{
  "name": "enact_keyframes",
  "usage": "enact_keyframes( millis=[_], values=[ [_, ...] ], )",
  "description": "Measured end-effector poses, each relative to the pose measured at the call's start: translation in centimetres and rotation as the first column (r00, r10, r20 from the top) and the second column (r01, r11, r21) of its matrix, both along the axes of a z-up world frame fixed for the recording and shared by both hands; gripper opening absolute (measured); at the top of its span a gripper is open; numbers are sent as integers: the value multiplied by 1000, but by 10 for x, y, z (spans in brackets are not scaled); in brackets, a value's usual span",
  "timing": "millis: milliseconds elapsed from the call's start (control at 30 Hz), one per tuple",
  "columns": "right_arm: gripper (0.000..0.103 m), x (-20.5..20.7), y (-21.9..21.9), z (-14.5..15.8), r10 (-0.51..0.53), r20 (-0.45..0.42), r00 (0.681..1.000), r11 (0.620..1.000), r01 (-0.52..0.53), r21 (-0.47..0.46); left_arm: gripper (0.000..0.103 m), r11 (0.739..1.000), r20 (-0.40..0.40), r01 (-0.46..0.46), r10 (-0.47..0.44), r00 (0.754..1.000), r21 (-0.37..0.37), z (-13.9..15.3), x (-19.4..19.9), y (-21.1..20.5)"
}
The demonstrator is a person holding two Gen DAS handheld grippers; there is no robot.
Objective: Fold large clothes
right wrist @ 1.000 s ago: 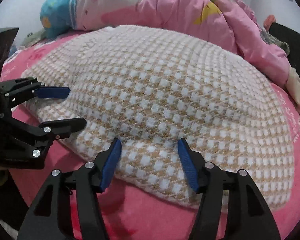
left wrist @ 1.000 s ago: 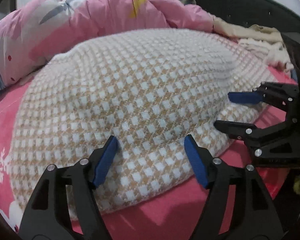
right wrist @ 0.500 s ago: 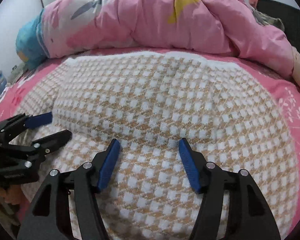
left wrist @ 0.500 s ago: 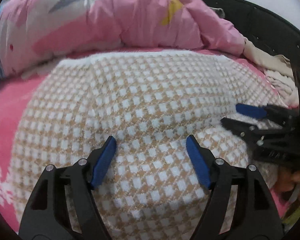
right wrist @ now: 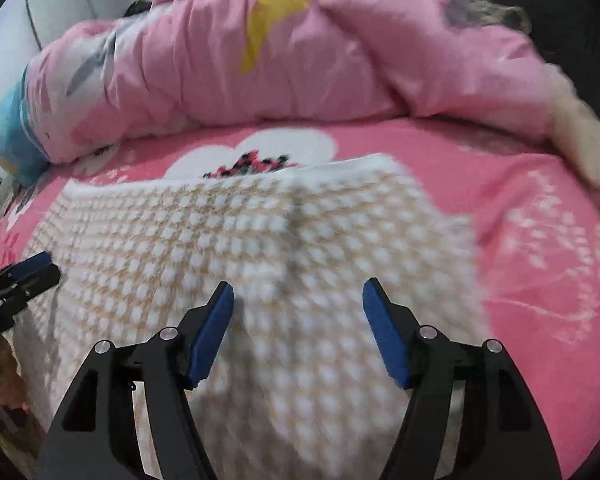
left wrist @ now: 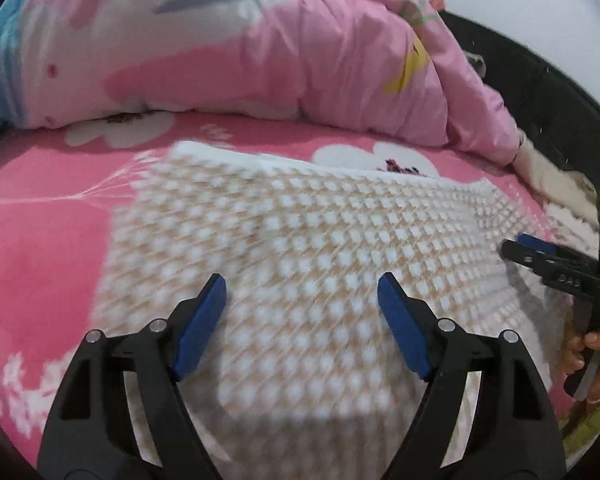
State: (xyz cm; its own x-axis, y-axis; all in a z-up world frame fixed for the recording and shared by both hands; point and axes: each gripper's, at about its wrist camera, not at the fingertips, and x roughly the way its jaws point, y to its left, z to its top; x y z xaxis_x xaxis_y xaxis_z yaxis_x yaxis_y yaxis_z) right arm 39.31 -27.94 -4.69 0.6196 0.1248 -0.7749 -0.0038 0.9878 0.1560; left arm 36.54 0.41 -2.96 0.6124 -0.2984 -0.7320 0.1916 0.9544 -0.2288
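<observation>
The checked tan-and-white garment [left wrist: 300, 248] is being seen spread flat on the pink bed [left wrist: 44, 248], under and ahead of both claws. The left claw [left wrist: 302, 312] and right claw [right wrist: 298, 320] are being opened wider, and nothing is being held. A pink quilt [right wrist: 300, 60] is piled beyond them.

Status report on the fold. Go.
Left gripper and right gripper both opening, nothing pinched between the pads. Checked knit garment lies spread on the pink bedsheet. Pink quilt bunched behind, clear of it.
</observation>
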Motion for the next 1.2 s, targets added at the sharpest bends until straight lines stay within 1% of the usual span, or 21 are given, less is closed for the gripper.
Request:
enact_keyframes(
  millis=[33,100,167,200,233,300,367,467,500,533,567,600,633,667,733,800,833,900,1000,1067,1200],
  values=[
    [65,-14,-10,3,-15,12,1000,1000,15,27,75,1000,16,-7,7,1000,-9,3,-13,13],
    [65,-50,-25,-7,-49,13,999,998,48,42,75,999,19,-33,32,999,11,2,-21,30],
    [65,-55,-35,-35,-55,-43,998,997,57,46,75,998,-34,-47,48,998,39,-20,-11,36],
    [65,-57,-37,-41,-49,-37,998,997,51,54,75,998,-46,-46,48,998,48,-27,-7,36],
    [65,-59,-36,-42,-43,-20,999,998,44,47,75,997,-28,-47,48,998,61,-29,-10,35],
    [65,-66,-31,-28,-61,-22,998,998,61,22,75,994,-11,-56,58,998,90,-19,-18,32],
    [65,-82,-23,-11,-61,-5,998,998,61,14,75,996,7,-55,55,998,74,-4,-33,31],
    [65,-125,-9,11,-12,62,998,1000,12,1,75,997,92,-35,29,995,63,16,-78,31],
    [70,-145,1,12,5,80,997,999,-2,-34,75,998,97,-27,21,995,63,16,-89,31],
    [75,-152,5,9,12,81,997,999,-8,-52,75,997,83,-23,17,996,71,9,-102,31],
    [76,-160,8,2,20,67,998,997,-15,-74,75,997,59,-20,15,998,79,1,-108,31],
    [77,-162,7,-17,17,12,1000,995,-16,-96,75,995,9,-24,23,1000,97,-16,-110,30],
    [78,-159,7,-37,0,-46,999,994,-5,-113,75,993,-11,-34,35,999,114,-27,-108,28],
    [78,-160,6,-45,-9,-57,998,993,2,-121,75,988,17,-42,40,999,150,-39,-109,20],
    [78,-165,18,-35,-30,-39,999,984,23,-177,75,974,61,-58,46,997,218,-33,-120,10],
    [78,-179,28,-13,-13,-3,1000,988,12,-157,75,981,64,-63,53,997,182,-21,-130,10],
    [80,-186,32,-5,-6,18,1000,989,9,-150,75,987,72,-71,61,995,144,-11,-140,13],
    [85,-208,42,12,-4,64,998,987,14,-157,77,990,81,-86,77,994,112,0,-156,16],
    [89,-243,54,29,12,118,993,994,1,-111,84,996,79,-78,75,994,40,19,-187,17],
    [90,-258,60,36,10,136,991,996,2,-91,87,998,92,-64,62,994,28,30,-206,9],
    [94,-282,73,47,10,152,988,997,2,-75,92,996,138,-66,58,989,56,51,-238,-4]
  ],
)
